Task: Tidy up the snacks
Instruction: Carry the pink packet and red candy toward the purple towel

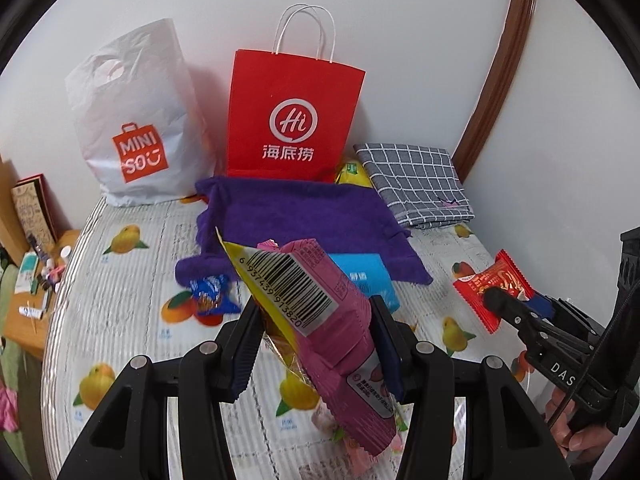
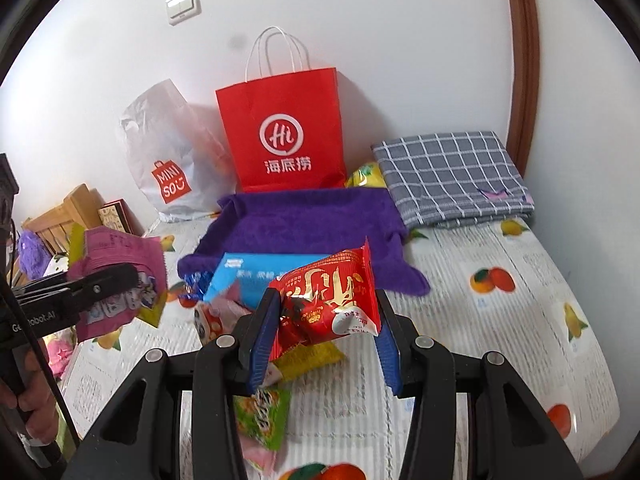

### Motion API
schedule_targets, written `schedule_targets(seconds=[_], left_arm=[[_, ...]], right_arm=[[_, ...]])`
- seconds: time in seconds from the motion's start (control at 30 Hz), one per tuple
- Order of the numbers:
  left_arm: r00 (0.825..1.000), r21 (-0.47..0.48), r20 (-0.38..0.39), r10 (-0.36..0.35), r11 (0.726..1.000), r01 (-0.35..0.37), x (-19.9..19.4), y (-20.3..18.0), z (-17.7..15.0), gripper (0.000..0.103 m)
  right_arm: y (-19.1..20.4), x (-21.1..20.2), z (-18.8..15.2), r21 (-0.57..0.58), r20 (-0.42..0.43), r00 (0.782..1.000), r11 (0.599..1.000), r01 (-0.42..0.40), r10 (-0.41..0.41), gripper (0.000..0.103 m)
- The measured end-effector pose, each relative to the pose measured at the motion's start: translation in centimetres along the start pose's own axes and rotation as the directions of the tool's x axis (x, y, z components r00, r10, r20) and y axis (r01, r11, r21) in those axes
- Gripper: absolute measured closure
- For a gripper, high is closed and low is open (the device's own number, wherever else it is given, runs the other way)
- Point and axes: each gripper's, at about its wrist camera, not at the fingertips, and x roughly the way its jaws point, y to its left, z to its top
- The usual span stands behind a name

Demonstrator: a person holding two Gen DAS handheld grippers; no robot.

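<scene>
on my left, the left gripper (image 1: 316,320) is clamped on a pink snack pack (image 1: 328,320), held up over the fruit-print table (image 1: 120,292). between the two lies the blue packet (image 2: 272,280) on the purple cloth (image 2: 312,220). my right gripper (image 2: 326,316) pinches a red snack packet (image 2: 332,300) above the table

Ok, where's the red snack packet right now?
The red snack packet is held off the table in the right hand-held gripper, in front of the purple towel and just above a yellow packet.
</scene>
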Motion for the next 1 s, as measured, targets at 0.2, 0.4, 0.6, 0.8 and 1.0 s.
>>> schedule_targets(seconds=[0.2,0.4,0.6,0.8,1.0], left_arm=[[1.0,0.02,0.005,0.019,1.0,-0.019,0.9,0.6,2.3,0.053],[0.999,0.038,-0.003,0.032,0.999,-0.032,2.4,1.2,4.1,0.053],[0.999,0.036,-0.013,0.034,0.999,-0.033,4.3,2.0,5.7,0.053],[0.999,0.048,-0.026,0.039,0.998,-0.038,6.2,2.5,7.1,0.053],[0.999,0.05,-0.027,0.046,0.998,-0.045,7.7,3.5,8.6,0.053]], right_arm=[[0.4,1.5,2.3,0.001,0.013,1.0,1.0,-0.01,0.01,0.058],[0.4,3.4,4.4,0.003,0.023,1.0,1.0,-0.01,0.01,0.058],[0.3,5.5,6.2,-0.006,0.024,1.0,1.0,-0.004,0.004,0.058],[0.4,7.8,7.6,-0.01,0.02,1.0,1.0,0.0,0.0,0.058],[0.7,9.8,9.2,-0.019,0.02,1.0,1.0,-0.005,0.005,0.058]])
